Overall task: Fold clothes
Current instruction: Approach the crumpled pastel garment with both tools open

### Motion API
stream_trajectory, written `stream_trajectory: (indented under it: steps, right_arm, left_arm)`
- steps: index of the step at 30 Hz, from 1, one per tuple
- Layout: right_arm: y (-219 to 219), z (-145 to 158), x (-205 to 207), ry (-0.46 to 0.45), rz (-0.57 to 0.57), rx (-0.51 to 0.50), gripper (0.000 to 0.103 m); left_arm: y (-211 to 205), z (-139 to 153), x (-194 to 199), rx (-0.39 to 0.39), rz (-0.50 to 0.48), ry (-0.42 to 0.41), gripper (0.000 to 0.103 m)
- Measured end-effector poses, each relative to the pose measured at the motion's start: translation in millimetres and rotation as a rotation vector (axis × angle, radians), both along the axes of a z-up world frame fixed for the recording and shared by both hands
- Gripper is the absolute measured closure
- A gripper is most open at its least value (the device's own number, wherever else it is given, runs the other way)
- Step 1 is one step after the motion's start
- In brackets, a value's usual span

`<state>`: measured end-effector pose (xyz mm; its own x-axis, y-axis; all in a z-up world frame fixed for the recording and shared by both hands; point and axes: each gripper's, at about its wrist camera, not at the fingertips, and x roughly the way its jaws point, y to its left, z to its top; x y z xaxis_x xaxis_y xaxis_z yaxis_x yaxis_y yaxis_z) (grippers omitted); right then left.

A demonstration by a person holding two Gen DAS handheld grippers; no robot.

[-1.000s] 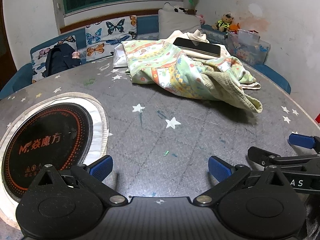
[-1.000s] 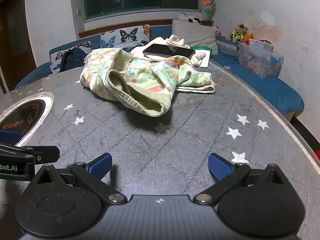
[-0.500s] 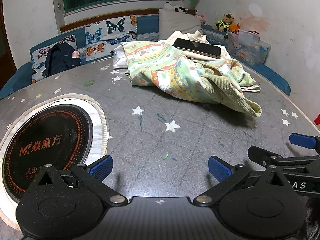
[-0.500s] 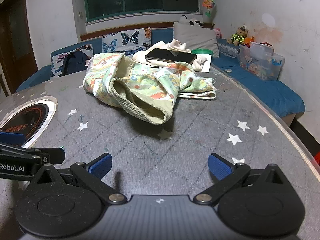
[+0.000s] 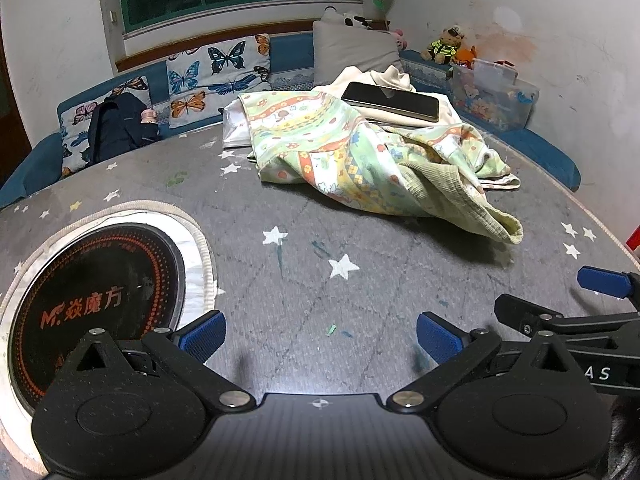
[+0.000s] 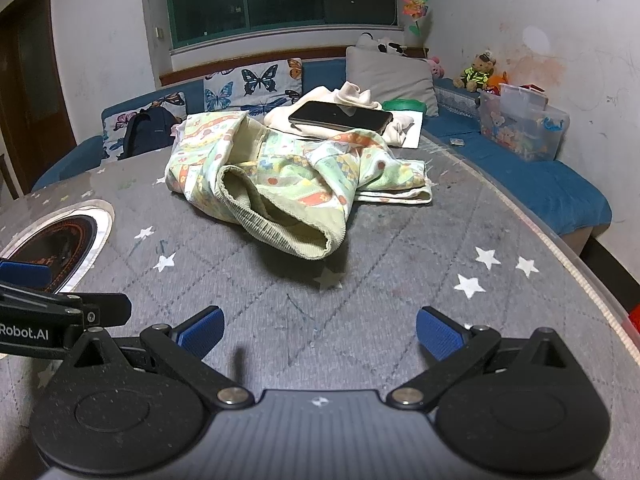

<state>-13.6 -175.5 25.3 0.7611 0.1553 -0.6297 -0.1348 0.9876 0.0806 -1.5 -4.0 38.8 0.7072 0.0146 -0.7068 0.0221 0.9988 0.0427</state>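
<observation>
Blue rubber pads tip both of our grippers, and both sets of jaws stand spread wide with nothing between them. We hold the left gripper point(image 5: 320, 334) low over the grey star-printed table point(image 5: 288, 280), level and pointed across the top; its fingers point(image 5: 202, 334) frame only bare tabletop. We carry the right gripper point(image 6: 320, 334) the same way, low and level, just beside the left one, so each shows at the edge of the other's view: the right gripper's pads point(image 5: 604, 282) sit off to the right of our left jaws, and the left gripper's arm enters from the left of our right jaws.

Ahead of both jaws, well apart from the fingertips, lies the patterned garment point(image 5: 360, 160), a crumpled heap of pale green cloth with orange and yellow print. Its ribbed cuff point(image 6: 280, 224) points back toward us, nearest the right jaws and roughly centred ahead of them; from the left jaws it lies ahead and to the right. Beyond the garment a dark phone point(image 6: 340, 116) rests on a cream cloth point(image 6: 360, 96). To the left of the left jaws a round black induction hob point(image 5: 92, 304) is set into the table. A blue bench with butterfly cushions point(image 5: 218, 68) runs past the far edge of the table.
</observation>
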Motion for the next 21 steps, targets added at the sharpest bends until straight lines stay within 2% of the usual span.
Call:
stream_trajectory:
  steps: [21]
  right_arm:
    - [0, 12, 13, -0.028, 0.001, -0.022, 0.000]
  left_arm:
    - [0, 13, 19, 0.031, -0.020, -0.003, 0.000]
